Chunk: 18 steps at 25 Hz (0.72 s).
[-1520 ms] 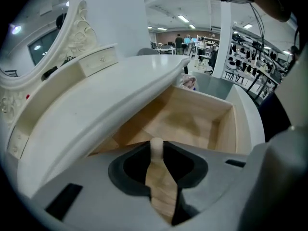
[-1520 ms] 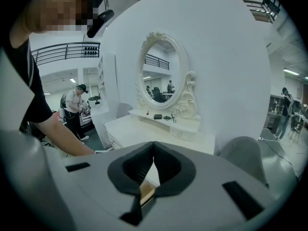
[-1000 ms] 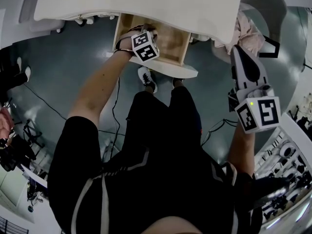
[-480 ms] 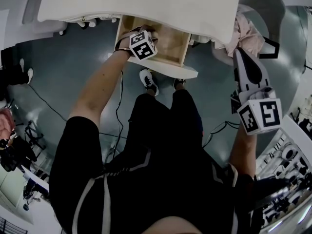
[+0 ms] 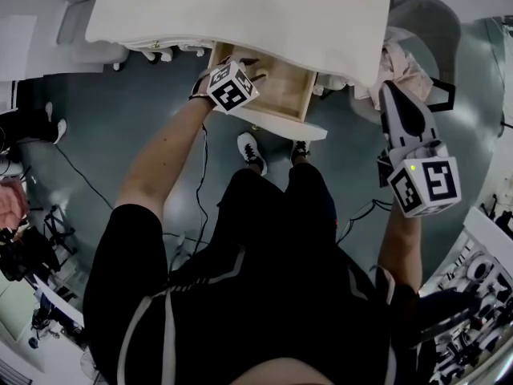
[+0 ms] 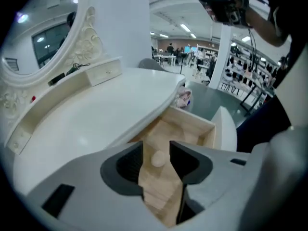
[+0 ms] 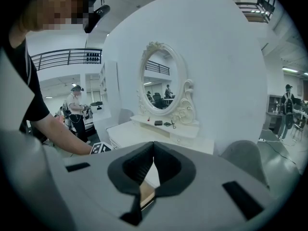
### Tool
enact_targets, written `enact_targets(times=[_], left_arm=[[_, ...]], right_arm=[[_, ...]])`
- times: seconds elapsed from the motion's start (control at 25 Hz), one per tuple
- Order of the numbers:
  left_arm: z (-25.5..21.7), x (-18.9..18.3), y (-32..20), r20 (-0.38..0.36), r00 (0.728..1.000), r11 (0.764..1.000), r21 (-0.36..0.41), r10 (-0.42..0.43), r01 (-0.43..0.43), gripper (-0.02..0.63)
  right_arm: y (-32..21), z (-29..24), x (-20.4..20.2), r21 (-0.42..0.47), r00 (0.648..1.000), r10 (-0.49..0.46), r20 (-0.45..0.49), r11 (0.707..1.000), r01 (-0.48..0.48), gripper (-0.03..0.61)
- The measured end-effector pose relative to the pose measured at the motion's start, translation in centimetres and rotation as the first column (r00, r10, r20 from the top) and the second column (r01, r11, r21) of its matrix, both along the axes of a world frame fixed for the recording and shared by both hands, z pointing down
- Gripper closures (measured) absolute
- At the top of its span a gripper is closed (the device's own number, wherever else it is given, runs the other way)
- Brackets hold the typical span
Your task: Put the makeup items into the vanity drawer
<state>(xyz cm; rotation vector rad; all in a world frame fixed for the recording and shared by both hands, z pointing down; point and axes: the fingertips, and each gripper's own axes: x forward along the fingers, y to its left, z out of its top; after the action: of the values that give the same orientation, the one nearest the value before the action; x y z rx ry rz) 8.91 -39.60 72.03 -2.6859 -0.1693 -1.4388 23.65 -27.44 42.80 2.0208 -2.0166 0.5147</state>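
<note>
The vanity's wooden drawer (image 5: 287, 85) stands pulled out under the white tabletop (image 5: 240, 6). My left gripper (image 5: 239, 69) hovers over its left part. In the left gripper view the left gripper (image 6: 157, 148) has its jaws opening wide. Through the gap I see a small pale egg-shaped makeup sponge (image 6: 158, 159) lying on the drawer's (image 6: 204, 125) bottom, and the pads do not touch it. My right gripper (image 5: 391, 88) hangs right of the drawer, away from the table. In its own view the right gripper (image 7: 153, 143) is shut with nothing between the pads.
An oval mirror (image 7: 161, 83) in an ornate white frame stands at the table's back, with small items (image 7: 163, 123) on its shelf. A pink cloth (image 5: 405, 58) lies on a grey chair (image 7: 243, 160) to the right. My shoes (image 5: 250, 147) and cables are under the drawer.
The left gripper stays over the open drawer and has shifted a little toward its back left. The right gripper keeps its place beside the table.
</note>
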Motion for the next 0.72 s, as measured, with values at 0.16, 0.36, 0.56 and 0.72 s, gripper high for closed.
enact_targets(times=[0.16,0.36,0.56,0.72], left_arm=[[-5.9,-0.1,0.1,-0.124,0.991,0.997,-0.059,-0.053,0.046,0.442],[-13.0,-0.2,-0.2,-0.255,0.96,0.99,-0.113,-0.115,0.089,0.443],[-19.7,0.0,1.4,-0.403,0.9,0.982,-0.156,-0.165,0.11,0.448],[-25.2,-0.4,1.4,-0.515,0.826,0.972,-0.169,-0.229,0.164,0.465]], right_arm=[[-0.5,-2.6,-0.6,0.039,1.0,-0.022,-0.018,0.999,0.023,0.572],[-1.5,-5.7,-0.7,0.109,0.999,-0.031,-0.036,0.993,0.035,0.574],[-1.8,-7.3,-0.5,0.143,0.999,-0.03,-0.04,0.989,0.036,0.574],[-3.0,-9.3,-0.8,0.18,0.997,-0.053,-0.056,0.982,0.063,0.574]])
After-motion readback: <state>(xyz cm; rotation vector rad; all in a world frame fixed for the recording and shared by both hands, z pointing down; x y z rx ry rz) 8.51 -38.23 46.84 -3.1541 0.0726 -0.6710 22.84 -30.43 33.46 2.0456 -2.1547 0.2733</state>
